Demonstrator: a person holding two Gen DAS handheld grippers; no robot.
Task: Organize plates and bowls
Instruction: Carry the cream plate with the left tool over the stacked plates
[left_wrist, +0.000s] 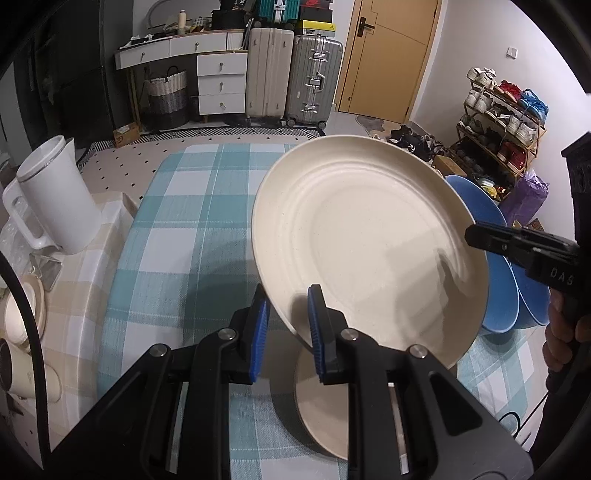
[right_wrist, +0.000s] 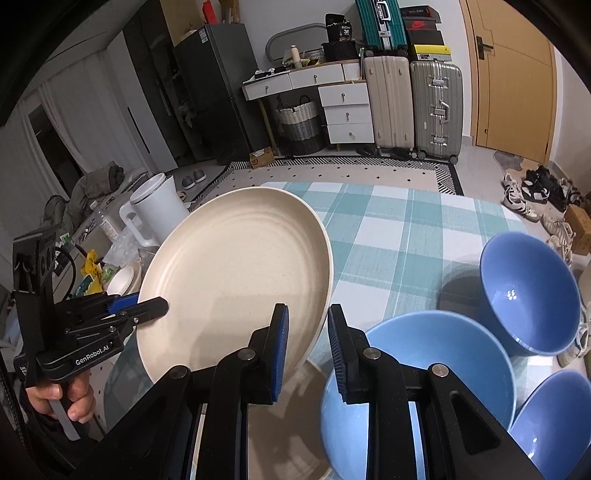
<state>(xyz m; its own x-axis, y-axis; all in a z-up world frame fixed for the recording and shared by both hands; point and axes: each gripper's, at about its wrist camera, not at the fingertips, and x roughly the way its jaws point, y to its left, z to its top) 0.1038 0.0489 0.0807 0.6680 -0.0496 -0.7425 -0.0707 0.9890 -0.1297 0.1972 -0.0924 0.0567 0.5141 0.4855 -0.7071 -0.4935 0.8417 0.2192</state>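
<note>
The cream plate (left_wrist: 369, 243) is held off the checked tablecloth (left_wrist: 184, 229), tilted so its ribbed upper face turns toward the cameras. In the left wrist view it fills the centre and right of the frame, its long axis running from the upper left down to the lower right; in the right wrist view it sits left of centre.

At the left of the right wrist view, the left gripper (right_wrist: 157, 304) — carried in a person's hand (right_wrist: 70, 400) — is clamped on the plate's left rim, its blue pads pinched tight on the edge. In its own view the same gripper (left_wrist: 286, 325) grips the near rim low in the frame.

The right gripper (right_wrist: 306, 347) has its jaws narrowly apart, with the plate's lower right rim running down between them; whether the pads press on it I cannot tell.

Below the raised plate lies a second cream plate (left_wrist: 321, 398) flat on the cloth. To the right — lower right of the right wrist view — stand three blue bowls (right_wrist: 421, 384), close together.
</note>
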